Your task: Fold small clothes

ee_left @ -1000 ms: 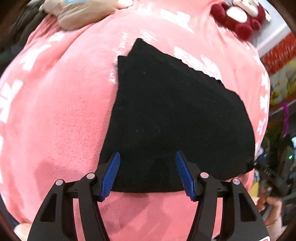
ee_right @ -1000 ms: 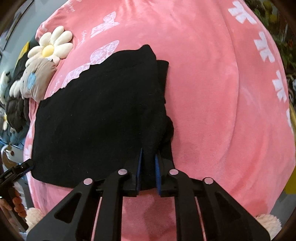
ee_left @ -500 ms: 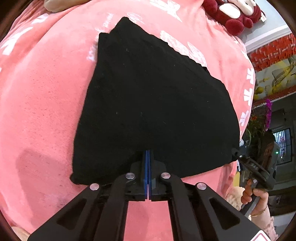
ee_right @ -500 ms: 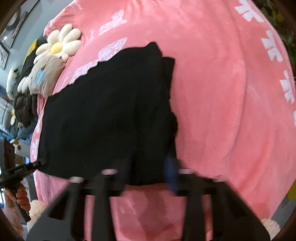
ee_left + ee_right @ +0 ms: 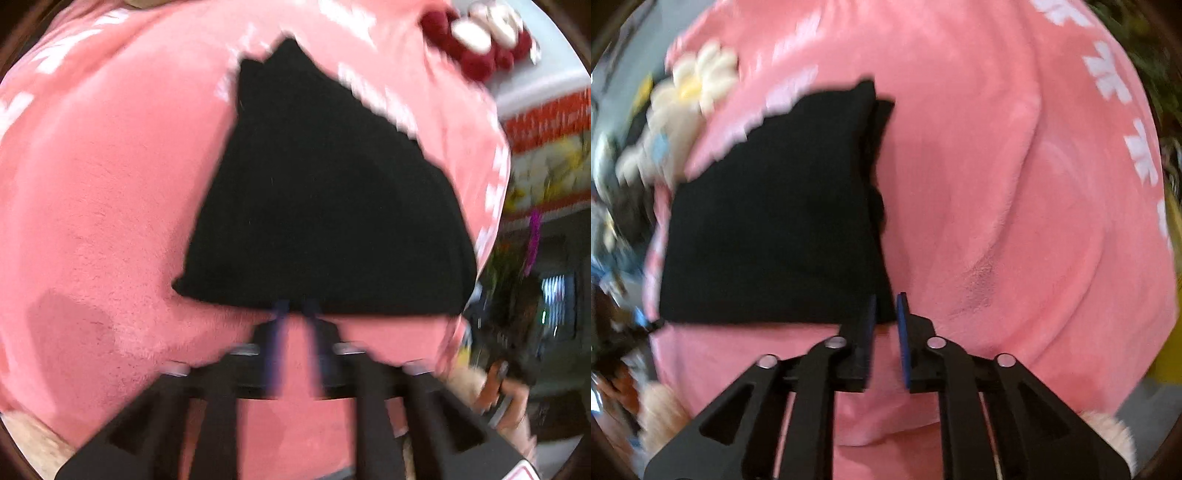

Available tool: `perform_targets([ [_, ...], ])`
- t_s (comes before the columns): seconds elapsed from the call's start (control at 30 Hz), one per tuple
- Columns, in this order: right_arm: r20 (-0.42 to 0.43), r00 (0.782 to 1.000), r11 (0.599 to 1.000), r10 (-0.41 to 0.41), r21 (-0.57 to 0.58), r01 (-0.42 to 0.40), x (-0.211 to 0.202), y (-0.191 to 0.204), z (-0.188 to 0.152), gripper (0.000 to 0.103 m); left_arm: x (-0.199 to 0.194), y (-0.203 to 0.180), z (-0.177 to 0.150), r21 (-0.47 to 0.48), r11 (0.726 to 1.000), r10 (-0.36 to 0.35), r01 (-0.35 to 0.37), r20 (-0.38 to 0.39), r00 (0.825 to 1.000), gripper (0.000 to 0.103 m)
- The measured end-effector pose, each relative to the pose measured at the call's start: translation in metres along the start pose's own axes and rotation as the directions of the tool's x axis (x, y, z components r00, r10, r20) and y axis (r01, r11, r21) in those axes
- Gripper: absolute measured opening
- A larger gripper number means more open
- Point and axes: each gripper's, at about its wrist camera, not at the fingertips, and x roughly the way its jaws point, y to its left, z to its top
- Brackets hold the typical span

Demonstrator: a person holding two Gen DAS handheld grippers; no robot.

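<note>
Folded black fleece garment (image 5: 325, 206) lying flat on a pink plush blanket with white motifs (image 5: 96, 192). Left gripper (image 5: 295, 314) and right gripper (image 5: 886, 306), jaws narrowly apart and opening, at the garment's near edge, pads clear of it. Beyond the blanket: red-and-white plush toy (image 5: 480, 40), cream daisy-shaped cushion (image 5: 690, 85).
</note>
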Motion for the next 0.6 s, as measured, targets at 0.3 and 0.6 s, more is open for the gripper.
perform_targets([
  [0.3, -0.029, 1.0, 1.0, -0.005, 0.015, 0.005, 0.009, 0.006, -0.003, 0.039, 0.02, -0.005, 0.017, 0.012, 0.997, -0.072, 0.072, -0.022, 0.997, 0.0],
  [0.6, -0.039, 0.998, 0.998, -0.049, -0.029, 0.048, 0.013, 0.008, -0.015, 0.041, -0.021, 0.005, 0.015, 0.101, 0.994, 0.032, -0.042, 0.094, 0.995, 0.02],
])
